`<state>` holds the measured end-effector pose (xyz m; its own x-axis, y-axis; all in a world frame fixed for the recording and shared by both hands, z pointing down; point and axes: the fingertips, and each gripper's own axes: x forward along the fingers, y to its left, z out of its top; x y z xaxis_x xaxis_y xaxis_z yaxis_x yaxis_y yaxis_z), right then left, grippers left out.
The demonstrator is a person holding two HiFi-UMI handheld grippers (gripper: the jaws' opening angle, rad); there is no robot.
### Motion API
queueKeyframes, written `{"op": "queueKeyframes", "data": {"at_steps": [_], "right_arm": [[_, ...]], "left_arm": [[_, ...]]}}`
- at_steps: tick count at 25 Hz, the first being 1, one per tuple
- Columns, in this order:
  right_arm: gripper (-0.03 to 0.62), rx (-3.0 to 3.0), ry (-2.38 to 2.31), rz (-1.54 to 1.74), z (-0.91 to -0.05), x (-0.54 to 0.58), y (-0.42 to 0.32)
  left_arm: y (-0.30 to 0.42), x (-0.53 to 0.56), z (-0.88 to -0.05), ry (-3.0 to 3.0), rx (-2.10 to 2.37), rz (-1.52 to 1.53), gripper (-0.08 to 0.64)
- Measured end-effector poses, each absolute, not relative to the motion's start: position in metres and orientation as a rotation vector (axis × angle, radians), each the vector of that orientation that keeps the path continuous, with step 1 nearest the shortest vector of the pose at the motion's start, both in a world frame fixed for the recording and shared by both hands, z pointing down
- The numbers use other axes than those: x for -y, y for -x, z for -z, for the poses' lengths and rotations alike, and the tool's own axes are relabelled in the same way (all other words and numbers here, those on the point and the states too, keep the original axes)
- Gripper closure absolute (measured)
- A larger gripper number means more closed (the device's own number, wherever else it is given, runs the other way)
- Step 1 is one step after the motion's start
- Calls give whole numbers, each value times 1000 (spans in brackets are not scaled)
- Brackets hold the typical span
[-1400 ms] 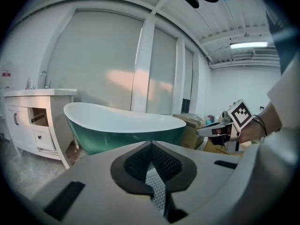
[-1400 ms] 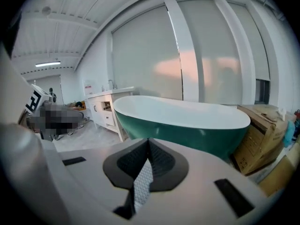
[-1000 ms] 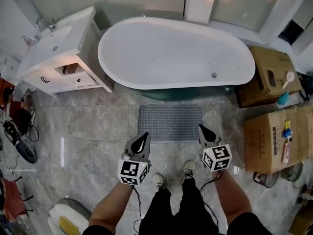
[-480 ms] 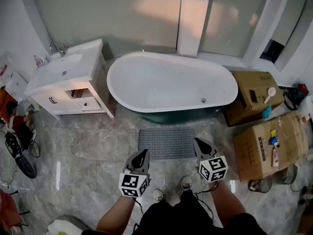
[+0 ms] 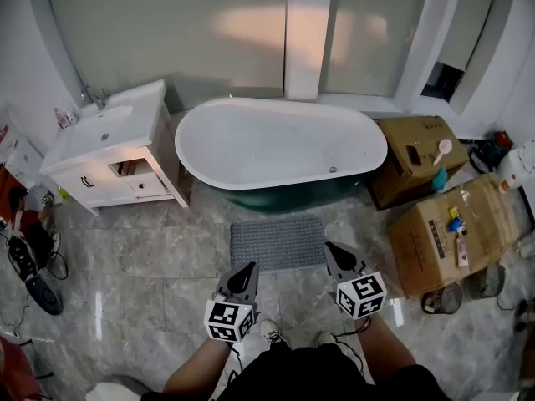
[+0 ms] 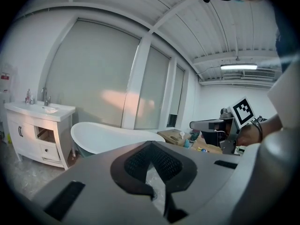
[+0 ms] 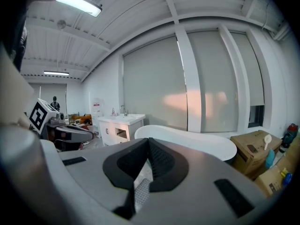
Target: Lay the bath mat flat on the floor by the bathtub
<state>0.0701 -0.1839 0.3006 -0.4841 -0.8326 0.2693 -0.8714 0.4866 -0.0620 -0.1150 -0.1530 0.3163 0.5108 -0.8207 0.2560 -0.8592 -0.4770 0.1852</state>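
The grey textured bath mat lies flat on the marble floor just in front of the white bathtub. My left gripper hovers over the mat's near left corner, jaws shut, nothing between them. My right gripper hangs by the mat's near right corner, also shut and empty. In the left gripper view, my left gripper points at the bathtub. In the right gripper view, a strip of mat shows below my right gripper, with the bathtub beyond.
A white vanity with a sink stands left of the tub. Two cardboard boxes crowd the right side. The person's shoes are just behind the grippers. Cables and dark clutter lie at the far left.
The head view has risen and pulled back, so the tub and mat look smaller. Both grippers stay shut near the mat's near corners. The mat has not moved.
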Motion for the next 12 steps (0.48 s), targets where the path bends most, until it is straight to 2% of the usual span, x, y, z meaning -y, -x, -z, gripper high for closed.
{"op": "queueKeyframes", "data": {"at_steps": [12], "right_arm": [[575,2580,-1422,-270,-293,77,-146]], "left_arm": [[31,52,-304,-2436,1451,-181,543]]}}
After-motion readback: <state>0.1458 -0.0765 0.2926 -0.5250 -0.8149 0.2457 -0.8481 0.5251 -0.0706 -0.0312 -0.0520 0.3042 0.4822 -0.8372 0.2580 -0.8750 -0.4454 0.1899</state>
